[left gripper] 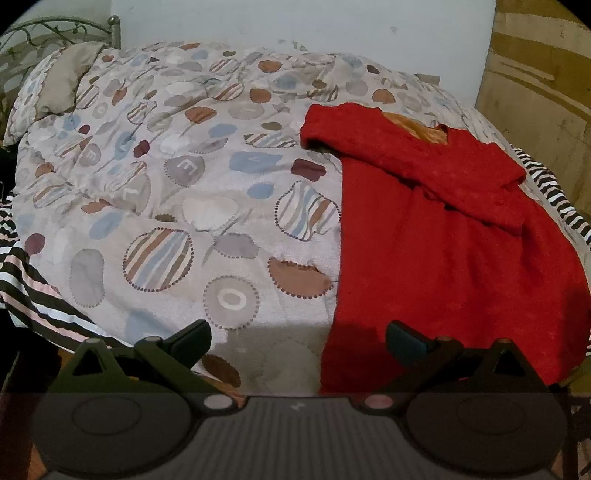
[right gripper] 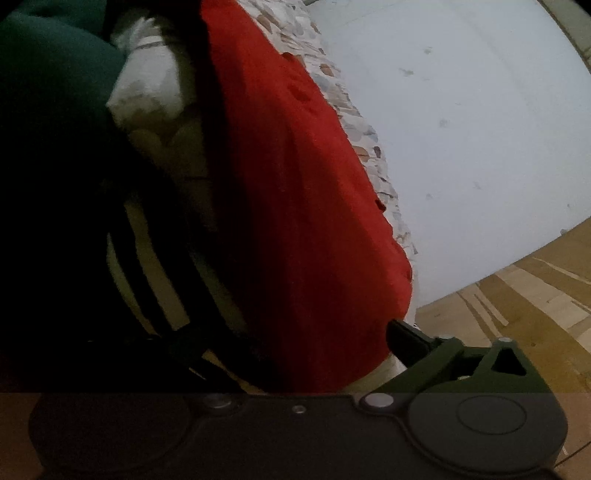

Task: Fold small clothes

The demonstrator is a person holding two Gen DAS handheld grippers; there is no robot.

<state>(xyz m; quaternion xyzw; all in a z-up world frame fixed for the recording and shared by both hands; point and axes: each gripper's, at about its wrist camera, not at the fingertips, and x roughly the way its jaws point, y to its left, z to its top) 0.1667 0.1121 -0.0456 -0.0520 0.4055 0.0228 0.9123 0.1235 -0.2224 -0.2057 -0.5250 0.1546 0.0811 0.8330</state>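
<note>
Now the left tool hangs wide open, empty, just short of the red knitted dress on the patterned quilted bed; right tool gapes at its hem, nothing pinched. Folding's barely begun; next, grip that hem.

Patterned duvet covers bed; pillow at metal headboard; striped sheet below.

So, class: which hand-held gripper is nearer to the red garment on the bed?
Right. The right hand-held gripper is up against the red garment, jaws open around its edge; the left hand-held gripper hovers open beside its hem.
</note>
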